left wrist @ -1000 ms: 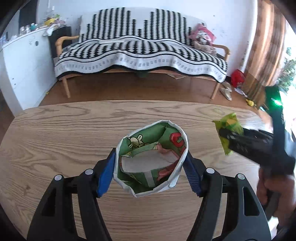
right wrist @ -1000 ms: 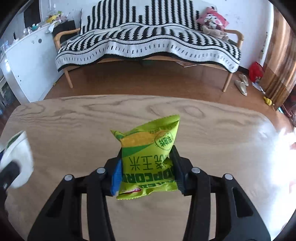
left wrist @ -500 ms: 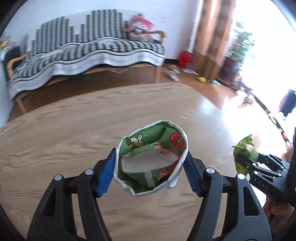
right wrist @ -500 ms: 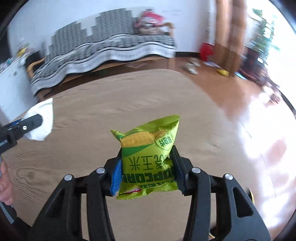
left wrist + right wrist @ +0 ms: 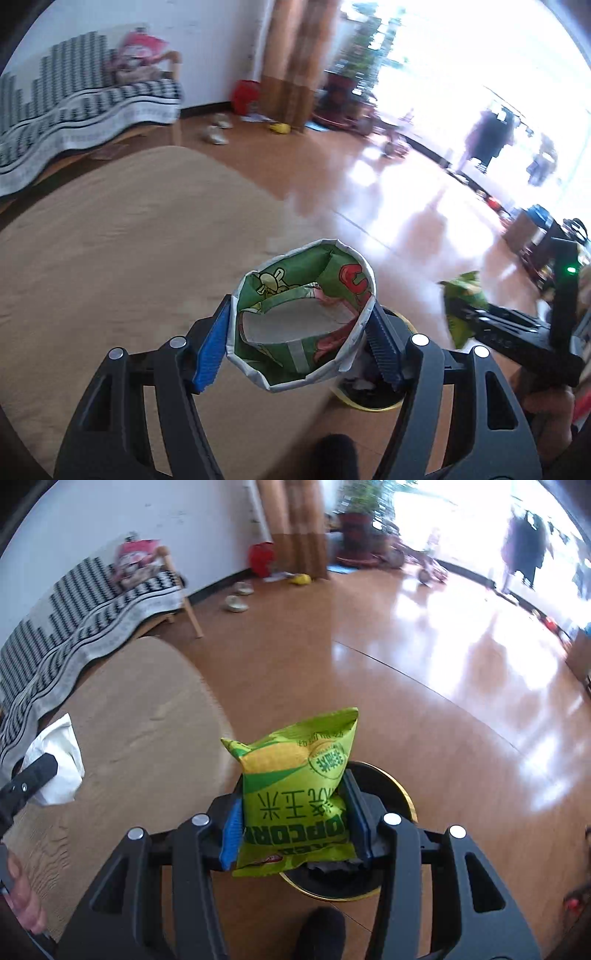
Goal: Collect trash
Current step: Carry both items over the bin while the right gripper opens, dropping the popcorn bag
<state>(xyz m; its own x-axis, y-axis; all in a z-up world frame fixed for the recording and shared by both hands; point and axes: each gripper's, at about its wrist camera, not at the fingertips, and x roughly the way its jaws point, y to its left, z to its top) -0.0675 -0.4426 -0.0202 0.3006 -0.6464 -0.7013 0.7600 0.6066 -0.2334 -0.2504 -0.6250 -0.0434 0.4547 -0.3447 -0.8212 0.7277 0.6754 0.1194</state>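
My left gripper [image 5: 299, 343] is shut on a crumpled green paper cup [image 5: 303, 321], its mouth facing me, over the round wooden table's [image 5: 110, 240] right edge. My right gripper [image 5: 295, 827] is shut on a green and yellow popcorn bag [image 5: 295, 797], upright between the blue pads. Directly under the bag a black trash bin with a gold rim [image 5: 404, 797] stands on the floor. The bin's rim [image 5: 369, 404] also peeks out below the cup. The right gripper [image 5: 469, 314] and the popcorn bag [image 5: 461, 306] show at the right of the left wrist view. The cup's white outside [image 5: 55, 764] shows at the left of the right wrist view.
Shiny wooden floor [image 5: 424, 683] spreads to the right of the table [image 5: 129, 720]. A sofa under a striped blanket [image 5: 74, 107] stands at the back left, with slippers [image 5: 236, 598], a red bag [image 5: 260, 557] and curtains [image 5: 291, 55] beyond. A hand [image 5: 22, 897] holds the left gripper.
Both grippers have swung right, from over the table to its right edge and the floor. The bin has come into view beneath them. Both grips are unchanged.
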